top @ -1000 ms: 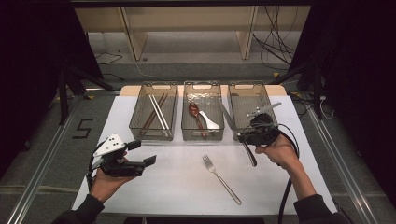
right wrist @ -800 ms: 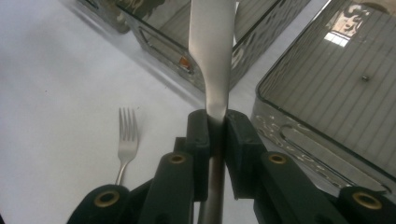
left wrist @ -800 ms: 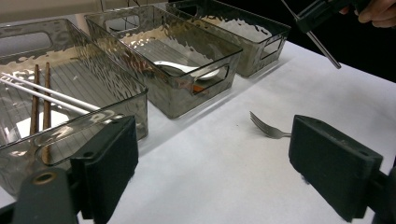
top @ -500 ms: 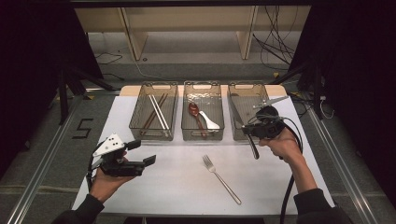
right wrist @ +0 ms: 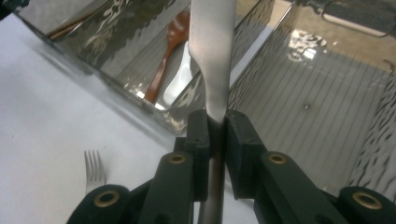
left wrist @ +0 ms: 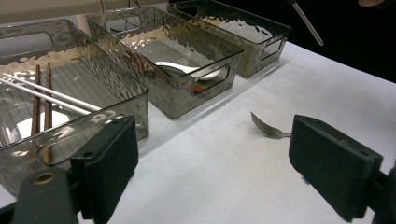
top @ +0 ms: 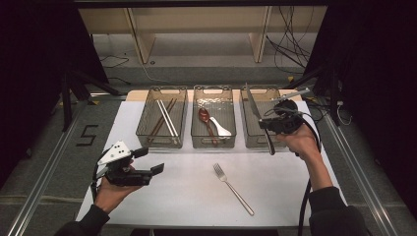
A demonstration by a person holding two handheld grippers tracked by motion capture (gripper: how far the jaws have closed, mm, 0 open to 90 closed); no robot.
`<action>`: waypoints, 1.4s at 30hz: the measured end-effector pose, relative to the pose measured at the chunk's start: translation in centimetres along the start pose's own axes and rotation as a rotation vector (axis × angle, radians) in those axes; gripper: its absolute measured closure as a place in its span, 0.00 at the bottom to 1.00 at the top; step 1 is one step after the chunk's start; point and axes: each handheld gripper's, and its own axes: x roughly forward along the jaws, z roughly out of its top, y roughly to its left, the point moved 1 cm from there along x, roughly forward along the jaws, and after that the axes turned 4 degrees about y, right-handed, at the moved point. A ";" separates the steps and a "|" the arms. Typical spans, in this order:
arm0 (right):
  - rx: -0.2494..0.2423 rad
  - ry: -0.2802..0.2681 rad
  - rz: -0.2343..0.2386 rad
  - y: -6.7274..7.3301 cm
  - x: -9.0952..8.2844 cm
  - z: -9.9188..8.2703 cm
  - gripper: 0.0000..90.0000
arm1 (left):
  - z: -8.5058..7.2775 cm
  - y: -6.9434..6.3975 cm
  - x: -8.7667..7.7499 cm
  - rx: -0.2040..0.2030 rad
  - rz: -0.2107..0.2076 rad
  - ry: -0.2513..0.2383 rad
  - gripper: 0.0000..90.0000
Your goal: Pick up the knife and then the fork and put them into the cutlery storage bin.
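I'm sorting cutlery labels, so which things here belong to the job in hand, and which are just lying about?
In the job:
- knife, clamped in the right tool
- right-hand bin, under the knife

Lying about:
- fork on the table
- middle bin with spoons
- left bin with chopsticks
- left tool, open

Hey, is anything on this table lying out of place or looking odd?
Only the fork: it lies loose and slantwise on the white table, outside the three bins, while the chopsticks and spoons sit sorted in theirs.
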 end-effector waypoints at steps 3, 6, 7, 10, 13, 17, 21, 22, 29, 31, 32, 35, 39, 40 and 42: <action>0.016 -0.017 -0.013 -0.5 0.0 0.7 0.90 | 0.0 0.0 0.0 0.003 0.000 0.003 0.17; 0.032 -0.024 -0.030 -1.1 0.1 1.2 0.90 | 0.0 0.1 -0.1 0.004 -0.001 0.002 0.17; 0.034 -0.026 -0.033 -1.2 0.2 1.4 0.90 | 0.0 0.1 0.0 0.003 0.000 0.002 0.17; 0.045 -0.038 -0.047 -1.6 0.2 1.8 0.90 | 0.0 0.1 0.0 0.004 0.000 0.003 0.17; 0.058 -0.045 -0.064 -2.1 0.3 2.4 0.90 | 0.0 0.0 0.0 0.006 -0.002 0.000 0.17; 0.081 -0.053 -0.087 -2.8 0.5 3.3 0.90 | 0.0 0.0 0.0 0.007 -0.001 -0.001 0.17; 0.102 -0.060 -0.094 -3.3 0.9 4.0 0.90 | 0.0 0.0 -0.1 0.008 0.000 -0.002 0.17; 0.104 -0.059 -0.096 -3.3 1.0 4.3 0.90 | 0.0 0.0 -0.1 0.008 -0.001 -0.002 0.17; 0.112 -0.051 -0.099 -3.4 1.8 5.2 0.90 | 0.0 0.0 -0.1 0.010 -0.001 -0.003 0.17; 0.116 -0.048 -0.104 -3.4 2.2 5.4 0.90 | 0.0 0.0 -0.1 0.009 -0.001 -0.004 0.17; 0.121 -0.047 -0.104 -3.4 2.3 5.4 0.90 | 0.0 0.0 -0.1 0.010 -0.001 -0.003 0.17; 0.128 -0.039 -0.110 -3.5 2.9 5.5 0.90 | 0.0 0.0 -0.1 0.011 -0.001 -0.003 0.17; 0.136 -0.035 -0.117 -3.6 3.4 5.6 0.90 | 0.0 0.0 -0.1 0.009 -0.002 -0.004 0.17; 0.140 -0.036 -0.120 -3.7 3.5 5.6 0.90 | 0.0 0.0 -0.1 0.009 -0.001 -0.004 0.17; 0.145 -0.035 -0.120 -3.8 3.6 5.7 0.90 | 0.0 0.0 -0.1 0.008 -0.002 -0.003 0.17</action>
